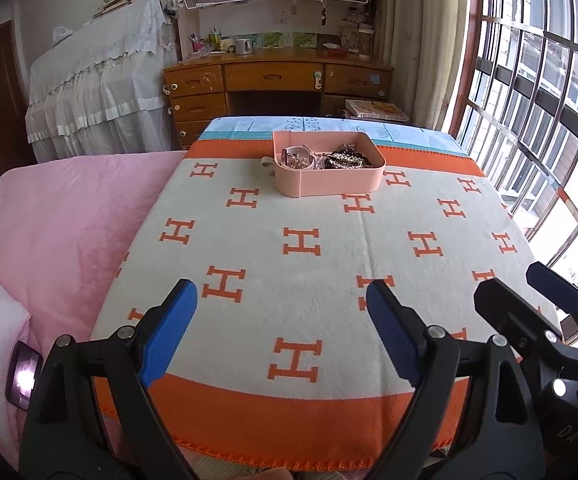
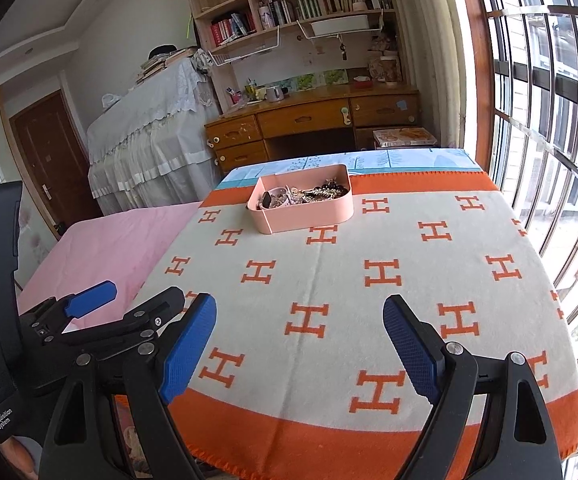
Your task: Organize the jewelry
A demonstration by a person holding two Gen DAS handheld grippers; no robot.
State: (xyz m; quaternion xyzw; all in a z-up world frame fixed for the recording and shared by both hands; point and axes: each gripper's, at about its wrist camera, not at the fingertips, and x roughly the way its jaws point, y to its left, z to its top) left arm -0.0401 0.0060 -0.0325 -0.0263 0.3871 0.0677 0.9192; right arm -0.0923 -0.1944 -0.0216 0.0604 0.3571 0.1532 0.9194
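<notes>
A cream blanket (image 1: 329,216) patterned with orange H's and bordered in orange covers the work surface, with a pink bedspread (image 1: 61,216) along its left side and a barred window (image 2: 549,120) to the right. The left gripper (image 1: 281,312) and right gripper (image 2: 300,322) hover side by side above the near edge, both with jaws spread wide and nothing between them. Bare blanket stretches ahead of both. At the far orange band sits a pink tray (image 1: 329,184) holding a tangle of jewelry (image 1: 341,158), well apart from either gripper.
</notes>
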